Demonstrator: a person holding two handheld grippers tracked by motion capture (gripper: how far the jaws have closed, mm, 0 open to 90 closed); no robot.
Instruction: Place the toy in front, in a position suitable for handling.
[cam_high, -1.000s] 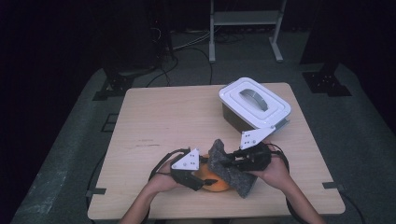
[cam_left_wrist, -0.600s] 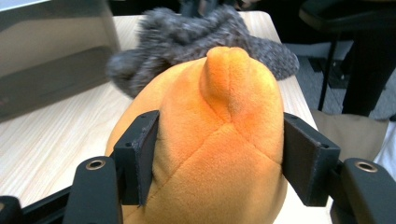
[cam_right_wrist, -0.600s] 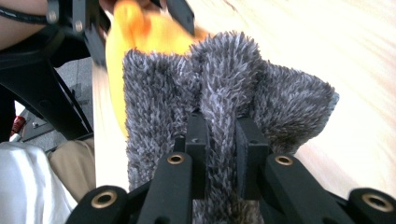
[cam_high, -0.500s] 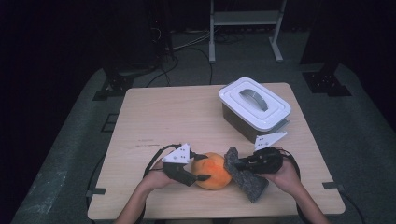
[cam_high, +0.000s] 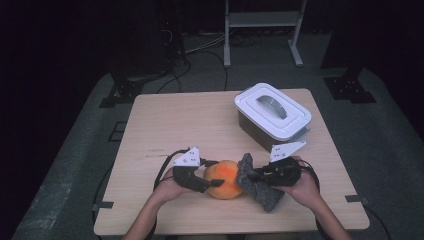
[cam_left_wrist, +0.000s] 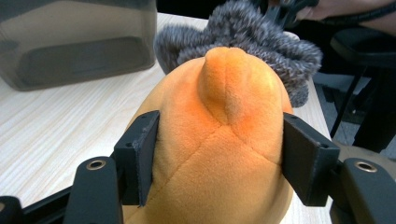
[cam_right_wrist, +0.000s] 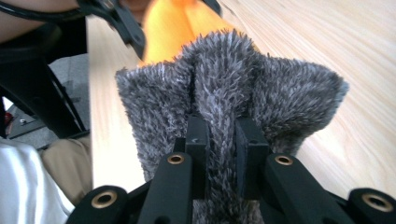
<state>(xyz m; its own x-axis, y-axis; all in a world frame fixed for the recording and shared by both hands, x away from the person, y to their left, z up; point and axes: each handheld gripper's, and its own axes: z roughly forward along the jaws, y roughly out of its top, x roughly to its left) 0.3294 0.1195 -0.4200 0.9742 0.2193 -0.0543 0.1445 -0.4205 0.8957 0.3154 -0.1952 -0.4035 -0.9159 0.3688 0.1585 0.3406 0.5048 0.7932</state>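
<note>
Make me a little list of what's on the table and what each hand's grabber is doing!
table: light wood
left gripper: jaws clamped on both sides of the orange plush toy
right gripper: jaws pinching a fold of the grey fuzzy cloth
toy and cloth: touching, near the front edge
box: grey container with white lid, closed, behind the right gripper

We take this for a lab or recording studio: dark surrounds, grey carpet (cam_high: 75, 165), loose cables (cam_high: 200, 50) on the floor, stand feet (cam_high: 120, 92), one lit wooden table (cam_high: 190, 120).
</note>
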